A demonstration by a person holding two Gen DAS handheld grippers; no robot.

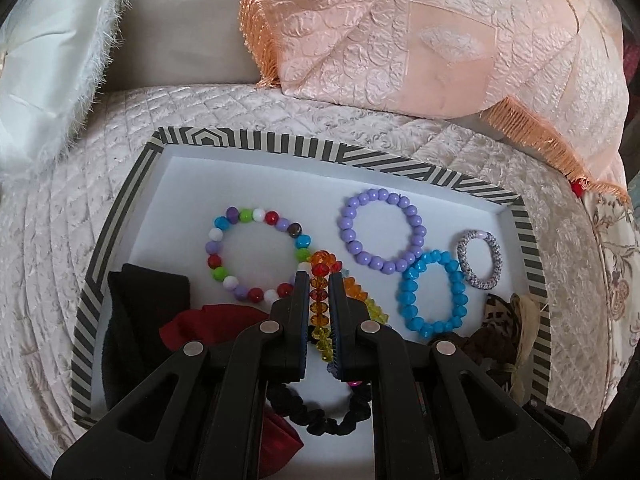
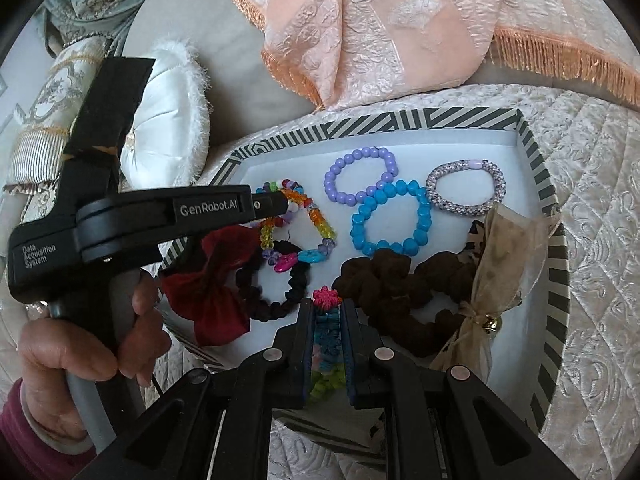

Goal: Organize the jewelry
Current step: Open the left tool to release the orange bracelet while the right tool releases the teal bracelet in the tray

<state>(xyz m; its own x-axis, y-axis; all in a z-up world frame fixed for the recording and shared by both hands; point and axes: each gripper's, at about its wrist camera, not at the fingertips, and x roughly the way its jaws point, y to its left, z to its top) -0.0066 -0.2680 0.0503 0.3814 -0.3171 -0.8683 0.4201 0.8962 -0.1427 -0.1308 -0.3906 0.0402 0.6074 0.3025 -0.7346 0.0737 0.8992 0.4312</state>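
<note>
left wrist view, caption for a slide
Left gripper shut on rainbow crystal bracelet over striped tray.

We see a tray lying on a quilted cushion, with two pillows propped behind it. Inside the tray, three bead bracelets sit in a row toward the back, the middle one overlapped by its right-hand neighbour, with a small woven ring at far right. Scrunchies and bows crowd the near edge.
</note>
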